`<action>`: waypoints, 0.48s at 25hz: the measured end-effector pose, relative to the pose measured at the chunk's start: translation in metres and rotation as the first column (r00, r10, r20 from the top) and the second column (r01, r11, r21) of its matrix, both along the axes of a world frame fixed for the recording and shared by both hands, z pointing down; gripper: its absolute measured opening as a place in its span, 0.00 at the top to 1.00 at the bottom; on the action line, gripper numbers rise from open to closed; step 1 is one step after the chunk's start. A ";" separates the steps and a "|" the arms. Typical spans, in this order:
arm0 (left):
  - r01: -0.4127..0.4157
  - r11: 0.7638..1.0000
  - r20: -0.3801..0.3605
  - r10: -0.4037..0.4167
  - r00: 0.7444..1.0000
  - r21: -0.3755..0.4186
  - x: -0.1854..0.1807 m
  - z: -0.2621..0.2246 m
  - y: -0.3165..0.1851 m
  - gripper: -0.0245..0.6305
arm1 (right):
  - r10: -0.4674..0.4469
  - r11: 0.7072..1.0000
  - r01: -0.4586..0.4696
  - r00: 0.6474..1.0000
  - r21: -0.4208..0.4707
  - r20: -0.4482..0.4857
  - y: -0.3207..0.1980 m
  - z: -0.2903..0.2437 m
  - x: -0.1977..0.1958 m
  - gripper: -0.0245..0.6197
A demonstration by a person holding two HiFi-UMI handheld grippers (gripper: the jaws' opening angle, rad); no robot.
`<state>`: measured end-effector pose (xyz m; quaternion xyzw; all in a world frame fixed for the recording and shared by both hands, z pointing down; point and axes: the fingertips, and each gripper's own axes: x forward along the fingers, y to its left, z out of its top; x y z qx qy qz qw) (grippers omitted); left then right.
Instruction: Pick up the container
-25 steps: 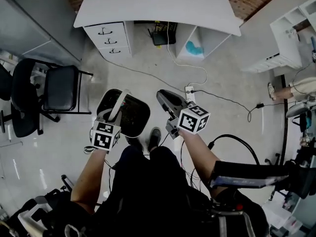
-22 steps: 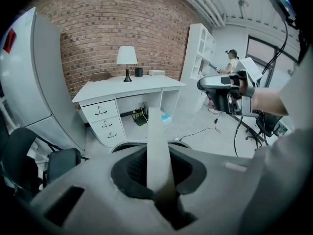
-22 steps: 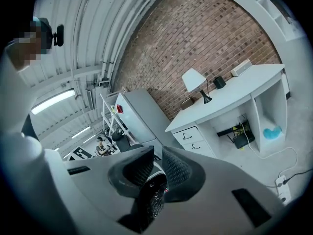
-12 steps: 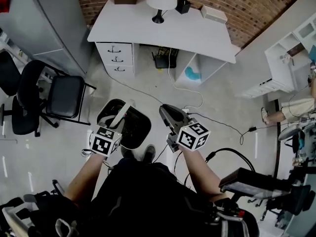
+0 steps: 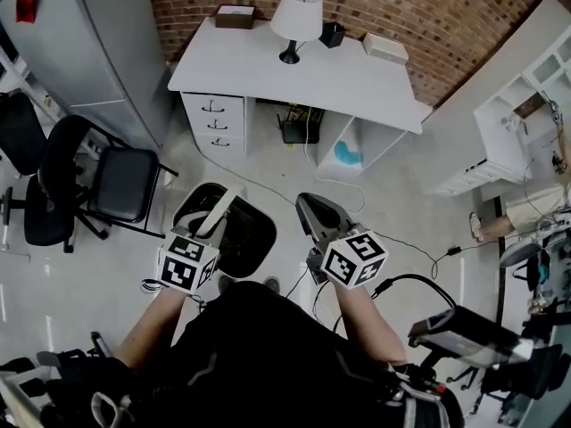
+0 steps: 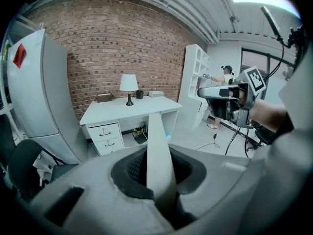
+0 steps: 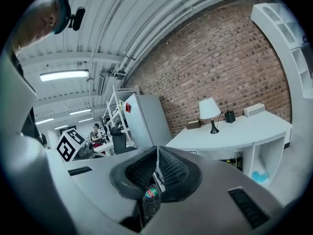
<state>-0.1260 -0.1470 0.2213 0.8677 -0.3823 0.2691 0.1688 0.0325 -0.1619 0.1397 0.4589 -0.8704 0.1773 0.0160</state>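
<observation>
Left tool (image 6: 157, 173) clamped tight on white strap (image 6: 157, 136), strap running up dead centre between pads. Strap belongs to black container (image 5: 239, 236), which hangs just ahead of left tool (image 5: 207, 230), looks clear of floor. Right tool (image 7: 156, 173) pressed together, only thin slit showing, gripping nothing, held just right of container. Judgement: lift looks done. Hold pinch firm, strap deep in pads, no tilt, no swing. White desk (image 5: 294, 69) well ahead, office chair (image 5: 116, 185) off left.
</observation>
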 end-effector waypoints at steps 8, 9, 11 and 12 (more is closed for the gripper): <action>0.007 1.000 -0.016 -0.006 1.000 0.008 -0.006 -0.014 0.006 0.88 | 0.083 0.993 -0.076 0.994 0.095 -0.076 0.004 -0.028 0.008 0.95; 0.010 1.000 -0.024 -0.010 1.000 0.011 -0.006 -0.015 0.006 0.88 | 0.091 0.992 -0.084 0.993 0.095 -0.074 0.004 -0.029 0.010 0.95; 0.010 1.000 -0.035 -0.010 0.999 0.018 -0.006 -0.019 0.005 0.88 | 0.095 0.991 -0.088 0.993 0.098 -0.074 0.004 -0.030 0.011 0.95; 0.007 1.000 -0.037 -0.006 0.999 0.023 -0.006 -0.021 0.005 0.88 | 0.095 0.991 -0.087 0.993 0.102 -0.074 0.005 -0.031 0.010 0.95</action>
